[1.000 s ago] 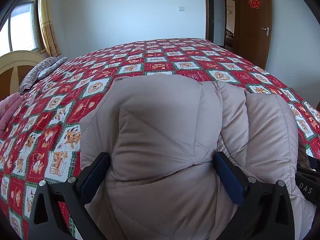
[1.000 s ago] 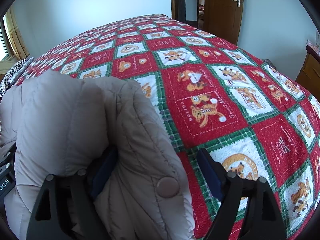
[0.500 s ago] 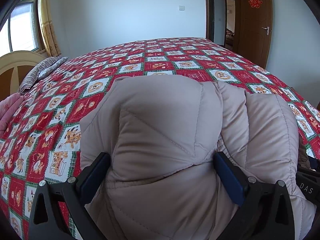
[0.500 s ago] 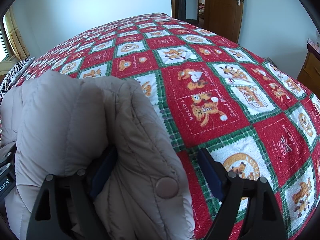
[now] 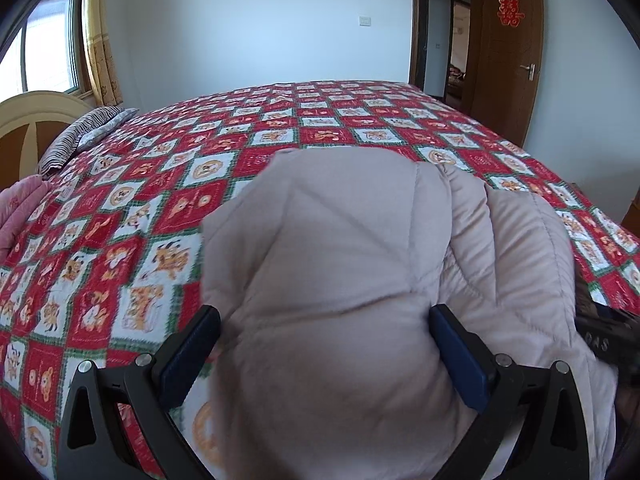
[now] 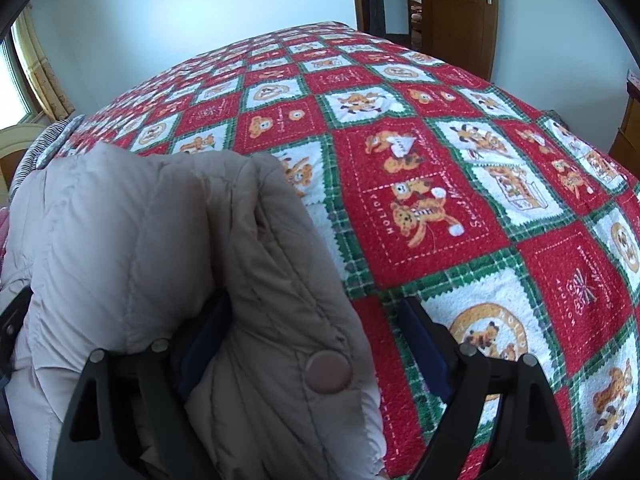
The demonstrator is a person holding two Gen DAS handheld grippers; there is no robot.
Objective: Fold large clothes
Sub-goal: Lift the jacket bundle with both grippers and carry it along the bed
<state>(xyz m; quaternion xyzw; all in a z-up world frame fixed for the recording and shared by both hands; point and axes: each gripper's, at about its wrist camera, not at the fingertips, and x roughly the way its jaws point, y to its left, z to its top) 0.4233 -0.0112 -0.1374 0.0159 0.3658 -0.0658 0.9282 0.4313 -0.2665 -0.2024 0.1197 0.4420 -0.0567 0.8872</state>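
A beige quilted puffer jacket (image 5: 340, 260) lies bundled on the red, green and white holiday bedspread (image 5: 140, 220). My left gripper (image 5: 326, 352) stands wide open around its thick folded end. The right pad touches the fabric, and a sliver of bedspread shows by the left pad. In the right wrist view the jacket (image 6: 140, 220) fills the lower left. My right gripper (image 6: 316, 344) is open over its snap-button edge (image 6: 327, 366). The fabric lies against the left finger, and the right finger hangs free over the bedspread (image 6: 440, 160). Each gripper's black body shows at the edge of the other's view.
A striped pillow (image 5: 84, 132), a pink cloth (image 5: 16, 216) and a cream headboard (image 5: 28, 120) sit at the bed's left end. A brown door (image 5: 506, 48) stands open at the far right. A wooden cabinet (image 6: 628, 132) stands by the bed's right side.
The left wrist view has drawn back and shifted. The jacket sits lower and further right, more bedspread shows on the left, and a small gap has appeared at the left pad. The right view hardly changed.
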